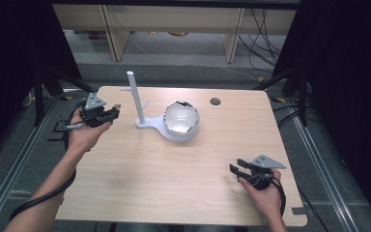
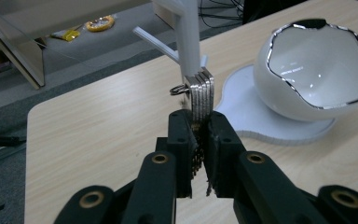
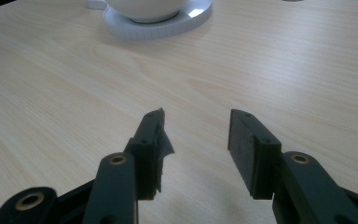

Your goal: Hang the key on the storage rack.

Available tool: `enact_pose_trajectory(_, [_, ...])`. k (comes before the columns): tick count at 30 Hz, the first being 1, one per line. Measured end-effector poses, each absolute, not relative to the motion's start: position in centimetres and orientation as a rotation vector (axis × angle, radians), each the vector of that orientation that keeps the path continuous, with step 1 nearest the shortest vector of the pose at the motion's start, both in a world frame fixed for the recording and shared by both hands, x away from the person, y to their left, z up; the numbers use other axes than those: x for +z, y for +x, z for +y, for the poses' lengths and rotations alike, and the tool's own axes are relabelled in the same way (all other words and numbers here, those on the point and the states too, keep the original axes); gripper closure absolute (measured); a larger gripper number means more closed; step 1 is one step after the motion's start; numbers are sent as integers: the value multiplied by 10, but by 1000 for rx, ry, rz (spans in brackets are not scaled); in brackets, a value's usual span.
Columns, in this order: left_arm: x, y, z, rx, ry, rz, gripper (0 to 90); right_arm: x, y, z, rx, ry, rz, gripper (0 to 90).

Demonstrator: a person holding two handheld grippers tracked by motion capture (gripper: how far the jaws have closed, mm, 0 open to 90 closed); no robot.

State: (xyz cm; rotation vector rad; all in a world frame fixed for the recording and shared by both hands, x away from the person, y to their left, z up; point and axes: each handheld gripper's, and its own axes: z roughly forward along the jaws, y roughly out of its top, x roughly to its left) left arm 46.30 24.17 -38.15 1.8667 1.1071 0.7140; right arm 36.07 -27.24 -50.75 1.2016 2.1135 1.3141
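1. High view: we hold the left gripper (image 1: 107, 115) at about 9 o'clock on the light wooden tabletop (image 1: 174, 174), close to the white plastic stand with an upright post and side pegs (image 1: 134, 99). The white egg-shaped bowl with a silver jagged rim (image 1: 181, 118) sits on that stand's flat base at the centre. Our right gripper (image 1: 239, 165) rests on the tabletop at about 5 o'clock, well apart from both. A round cable hole (image 1: 215, 101) lies at 1 o'clock.

2. Left gripper view: our jaws are clamped on a bunch of flat silver keys on a ring (image 2: 200, 93), held upright just before the post (image 2: 189, 42). We judge the keys picked up but not yet hung on a peg (image 2: 156, 41) or dropped in the bowl (image 2: 317, 70); the post itself stands in the way.

3. Right gripper view: our jaws stand wide apart, holding nothing, over bare tabletop (image 3: 74, 84), with the stand's base (image 3: 158, 28) at 12 o'clock.
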Motion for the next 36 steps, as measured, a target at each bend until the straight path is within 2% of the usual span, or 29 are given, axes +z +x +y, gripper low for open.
enact_pose_trajectory(14, [-354,488,238,767,1789,1096,810,-507,360,-269,1340,1268,2121,552])
enact_pose_trajectory(19, [-356,493,236,762,1792,1102,809,-507,362,-272,1317,1185,2129,551])
enact_pose_trajectory(36, [-366,498,235,745,1836,1124,809,-508,362,-270,1313,1239,2139,544])
